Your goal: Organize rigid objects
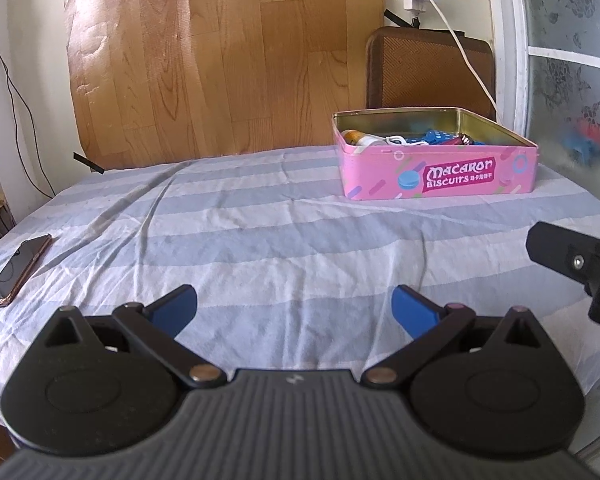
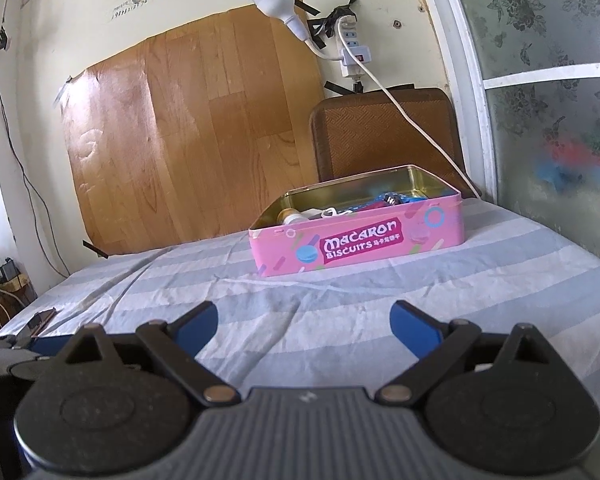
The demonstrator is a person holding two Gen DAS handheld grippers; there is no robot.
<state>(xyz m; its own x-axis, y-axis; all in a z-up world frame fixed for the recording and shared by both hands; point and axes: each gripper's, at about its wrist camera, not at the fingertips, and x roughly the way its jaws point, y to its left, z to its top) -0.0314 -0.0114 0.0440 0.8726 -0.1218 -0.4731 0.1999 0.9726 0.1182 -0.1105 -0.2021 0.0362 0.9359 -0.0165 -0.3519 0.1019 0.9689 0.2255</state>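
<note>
A pink open biscuit tin [image 1: 440, 178] stands at the far right of the striped cloth; it also shows in the right wrist view [image 2: 356, 246]. Several small objects lie inside it, among them a small bottle [image 1: 358, 137], something white and something blue; they are partly hidden by the tin's wall. My left gripper [image 1: 294, 306] is open and empty, low over the cloth, well short of the tin. My right gripper [image 2: 304, 322] is open and empty, also short of the tin. Part of the right gripper [image 1: 580, 260] shows at the right edge of the left wrist view.
A phone [image 1: 16, 270] lies at the cloth's left edge, also seen in the right wrist view [image 2: 42, 320]. A brown chair back [image 2: 384, 136] stands behind the tin. A white cable [image 2: 416, 128] hangs from a wall power strip. A glass door [image 2: 548, 80] is on the right.
</note>
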